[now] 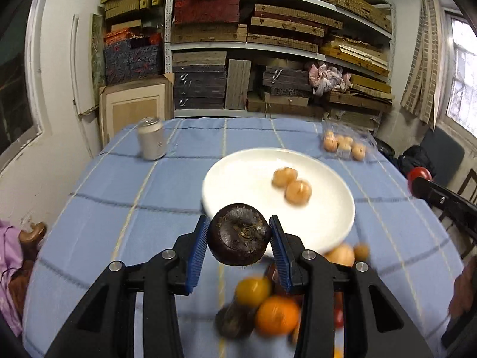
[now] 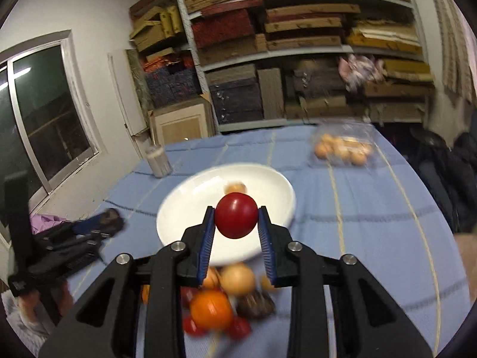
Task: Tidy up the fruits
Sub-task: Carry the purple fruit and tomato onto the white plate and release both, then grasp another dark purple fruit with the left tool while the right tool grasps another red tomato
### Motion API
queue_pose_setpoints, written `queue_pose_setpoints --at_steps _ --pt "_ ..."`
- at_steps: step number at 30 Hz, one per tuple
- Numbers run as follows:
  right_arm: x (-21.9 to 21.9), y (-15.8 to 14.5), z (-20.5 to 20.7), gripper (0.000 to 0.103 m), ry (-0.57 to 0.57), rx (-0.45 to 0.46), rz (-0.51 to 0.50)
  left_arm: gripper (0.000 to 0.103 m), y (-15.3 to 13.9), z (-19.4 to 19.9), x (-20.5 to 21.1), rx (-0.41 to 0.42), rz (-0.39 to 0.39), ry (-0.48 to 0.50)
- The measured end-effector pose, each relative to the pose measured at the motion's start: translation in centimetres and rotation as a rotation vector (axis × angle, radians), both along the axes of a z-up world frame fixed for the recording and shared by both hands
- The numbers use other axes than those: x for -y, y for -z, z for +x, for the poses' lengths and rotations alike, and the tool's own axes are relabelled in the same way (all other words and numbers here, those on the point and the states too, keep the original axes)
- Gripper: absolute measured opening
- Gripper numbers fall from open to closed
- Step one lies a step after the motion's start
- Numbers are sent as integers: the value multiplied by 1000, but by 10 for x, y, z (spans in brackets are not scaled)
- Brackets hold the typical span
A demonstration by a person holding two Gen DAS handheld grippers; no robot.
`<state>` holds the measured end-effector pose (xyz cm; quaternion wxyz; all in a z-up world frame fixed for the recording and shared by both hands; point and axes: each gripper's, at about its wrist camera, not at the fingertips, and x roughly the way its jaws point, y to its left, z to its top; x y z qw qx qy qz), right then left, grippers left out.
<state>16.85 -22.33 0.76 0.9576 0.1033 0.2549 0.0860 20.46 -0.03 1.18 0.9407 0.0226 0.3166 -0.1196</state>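
My left gripper [image 1: 239, 232] is shut on a dark brown, rough-skinned round fruit [image 1: 238, 234], held above the near edge of a white plate [image 1: 238, 179]. Two pale tan fruits [image 1: 292, 185] lie on that plate. My right gripper [image 2: 236, 220] is shut on a small red tomato [image 2: 236, 216], also above the white plate [image 2: 190, 205]. A pile of mixed fruit [image 1: 268, 310] with an orange, yellow and dark ones lies on the blue cloth below the left gripper. In the right wrist view the pile [image 2: 226, 301] shows under the jaws, and the left gripper [image 2: 98, 226] appears at the left.
A silver can [image 1: 150, 138] stands at the table's far left. A clear bag of tan fruits [image 1: 344, 144] lies at the far right. Shelves of boxes [image 1: 268, 44] stand behind the table. The blue checked cloth [image 1: 119, 208] covers the table. A person's hand [image 1: 465, 292] shows at the right edge.
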Motion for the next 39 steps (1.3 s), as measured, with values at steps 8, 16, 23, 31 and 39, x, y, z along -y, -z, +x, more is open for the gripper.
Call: queue_pose_setpoints --at_steps 8,16,23,31,39 --pt "-37 59 74 28 -38 -159 -55 41 49 60 27 -107 42 -12" --pt "-38 78 83 41 -35 -191 -63 43 65 73 19 -151 33 -12" --pt "-7 32 33 56 14 4 30 59 40 46 -13 -87 -59 -55" --pt "14 69 -27 66 57 -46 48 66 60 -20 -68 -103 -74 -150" --pt "16 77 -53 78 77 -27 49 66 72 -49 -60 -110 -7 -100"
